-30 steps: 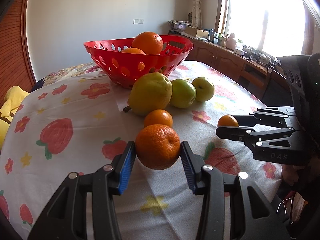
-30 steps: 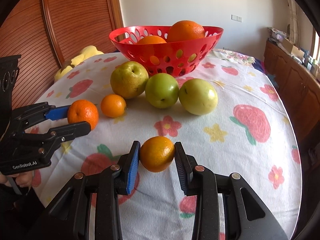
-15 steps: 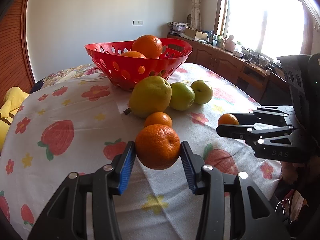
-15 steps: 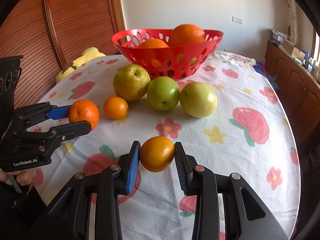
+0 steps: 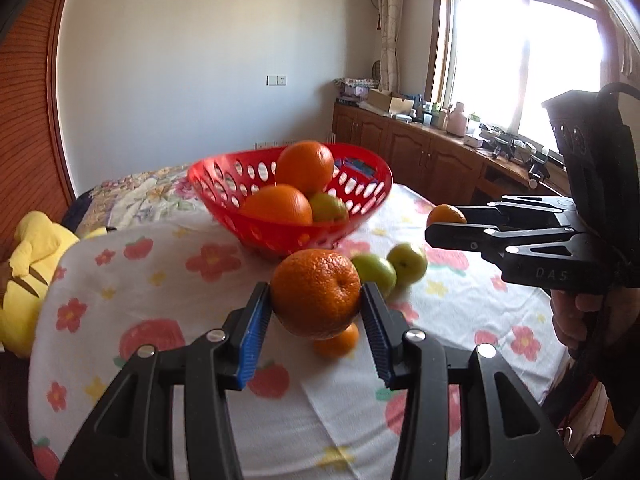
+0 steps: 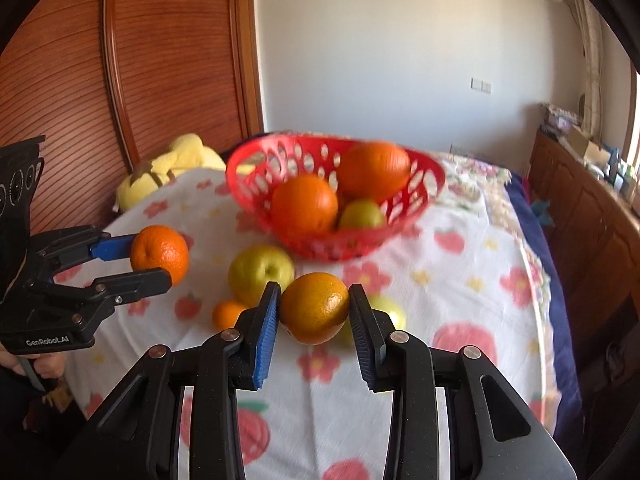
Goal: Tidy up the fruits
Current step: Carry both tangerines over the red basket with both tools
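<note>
Both tools are pinching fruit above the desk. Left tool (image 5: 316, 312) has its blue-padded fingers (image 5: 252, 336) pressed against the sides of a large orange (image 5: 316, 294), which sits between the pads clear of the flowered cloth (image 5: 152, 280). From the right wrist view the same left tool (image 6: 148, 258) shows at the left edge, its orange (image 6: 160, 254) gripped at the tips, with a hand (image 6: 38, 366) under its handle. Right tool (image 6: 314, 320) is clamped on a smaller orange (image 6: 314, 308), likewise raised off the desk; in the left wrist view that right tool (image 5: 444, 224) reaches in from the right with its small orange (image 5: 446, 216) at the tips, and a hand (image 5: 576, 316) holds it from below. A red perforated basket (image 5: 360, 200) stands farther back on the desk, holding two big oranges (image 5: 304, 168) and a green fruit (image 5: 328, 208). On the cloth in front of the basket lie loose fruits: a yellow-green pear-like fruit (image 6: 260, 272), two green apples (image 5: 406, 258) side by side, and a little mandarin (image 6: 226, 314) just beside the pear-like fruit. In the left wrist view the mandarin (image 5: 336, 344) peeks out directly below the held orange. A yellow plush toy (image 5: 28, 276) lies at the desk's far left edge, near a wooden slatted door (image 6: 80, 100). The background is motion-blurred in both views.
</note>
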Motion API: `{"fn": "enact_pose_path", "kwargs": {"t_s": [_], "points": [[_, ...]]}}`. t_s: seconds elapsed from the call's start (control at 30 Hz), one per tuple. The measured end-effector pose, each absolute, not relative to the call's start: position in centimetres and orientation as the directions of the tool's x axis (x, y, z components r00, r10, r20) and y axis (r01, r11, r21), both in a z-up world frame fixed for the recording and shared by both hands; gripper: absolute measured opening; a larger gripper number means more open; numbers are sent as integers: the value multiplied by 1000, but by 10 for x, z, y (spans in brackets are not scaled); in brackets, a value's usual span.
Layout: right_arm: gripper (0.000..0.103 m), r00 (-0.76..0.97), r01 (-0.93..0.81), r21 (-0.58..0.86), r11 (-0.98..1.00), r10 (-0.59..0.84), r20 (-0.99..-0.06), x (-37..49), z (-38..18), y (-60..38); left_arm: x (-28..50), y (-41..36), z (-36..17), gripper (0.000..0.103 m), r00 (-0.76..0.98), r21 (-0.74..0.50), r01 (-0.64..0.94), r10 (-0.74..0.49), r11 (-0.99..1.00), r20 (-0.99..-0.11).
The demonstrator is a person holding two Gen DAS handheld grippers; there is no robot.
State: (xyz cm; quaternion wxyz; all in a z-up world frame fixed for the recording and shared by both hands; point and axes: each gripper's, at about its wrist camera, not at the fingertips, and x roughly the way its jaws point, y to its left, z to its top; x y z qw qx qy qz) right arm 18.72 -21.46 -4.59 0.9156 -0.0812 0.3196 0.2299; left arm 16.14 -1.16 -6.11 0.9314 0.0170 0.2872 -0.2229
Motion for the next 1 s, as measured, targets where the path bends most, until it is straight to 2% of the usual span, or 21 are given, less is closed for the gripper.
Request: {"fn": "enact_pose_path", "kwargs": {"t_s": [0.3,1.0], "points": [[34,698,-499,-29,866,382,-606,236,-33,-206,206,-10,-37,44,762,-69,416,-388,907,-519],[34,640,-537,-14,843,396,-659,294,-60,-189,277,-19,-37,44,756,-52,405,-366,913,-543]]}}
